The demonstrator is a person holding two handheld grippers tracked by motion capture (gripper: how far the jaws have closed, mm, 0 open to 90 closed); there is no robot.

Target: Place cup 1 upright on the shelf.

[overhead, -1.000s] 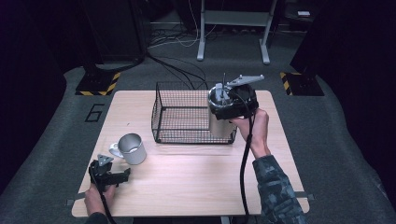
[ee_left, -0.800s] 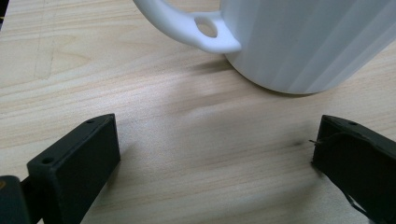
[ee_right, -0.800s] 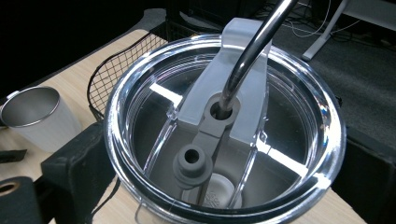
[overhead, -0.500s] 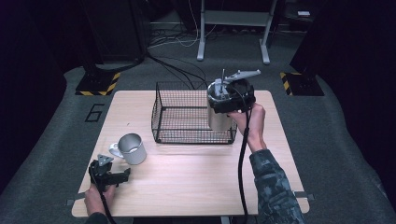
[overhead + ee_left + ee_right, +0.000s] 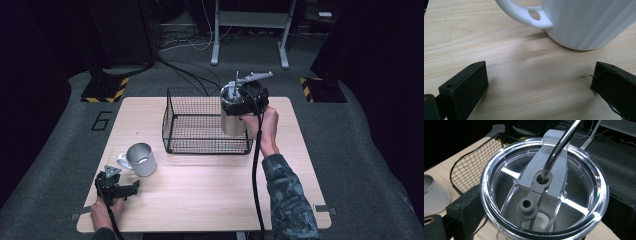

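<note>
The right gripper [image 5: 239, 102] holds a steel tumbler [image 5: 233, 120] upright, its long axis vertical, at the right end of the wire basket [image 5: 190, 125] near the far right part of the surface [image 5: 210, 185]; from the high view the tumbler hangs over or just inside the basket's right wall, and whether its base touches the mesh floor I cannot tell. In the right gripper view the black jaws sit on either side of the tumbler's rim, pinching it just under the clear lid [image 5: 544, 192]. That lid is glossy transparent plastic with a grey slider bar, a small rubber plug and a bent metal straw [image 5: 559, 147] rising through a hole; the body below is brushed metal, smooth and likely slippery. The basket is thin black wire in a fine grid, open-topped and rectangular. Near the front left corner the left gripper [image 5: 116, 186] rests low on the pale wood-grain surface, jaws spread wide with nothing between them. A white ribbed mug [image 5: 589, 22] stands just ahead of them, its looped handle [image 5: 524, 15] turned left in that view, so this hand is far nearer the mug.
</note>
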